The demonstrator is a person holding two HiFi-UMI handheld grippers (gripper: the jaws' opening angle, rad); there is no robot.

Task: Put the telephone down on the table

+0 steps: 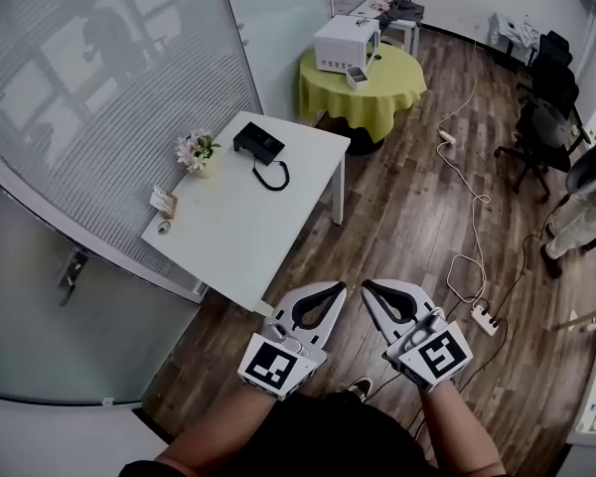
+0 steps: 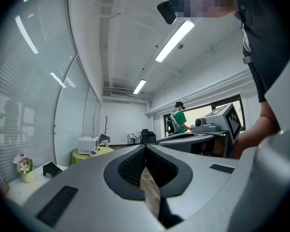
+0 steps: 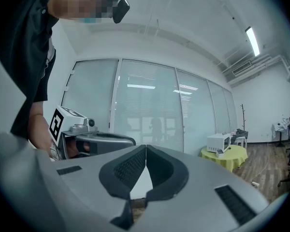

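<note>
Left hand-held gripper (image 1: 340,288) and right hand-held gripper (image 1: 367,287) closed, empty; telephone (image 1: 258,141) lies on table (image 1: 236,229), lengthwise along its far edge.

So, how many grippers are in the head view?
2. The left gripper is above the wooden floor, near a corner of the white table; the right gripper is beside it. None seems hidden.

Two tools are in view, the left tool (image 1: 338,288) and the right tool (image 1: 367,287). One white counter (image 1: 278,237) carries one black telephone (image 1: 258,143) and, near its left edge, one pot of flowers (image 1: 197,153). Farther off are one yellow-clothed round table (image 1: 377,99), one microwave (image 1: 346,43), and two black chairs: a nearer chair (image 1: 538,132) and a farther chair (image 1: 556,58).
</note>
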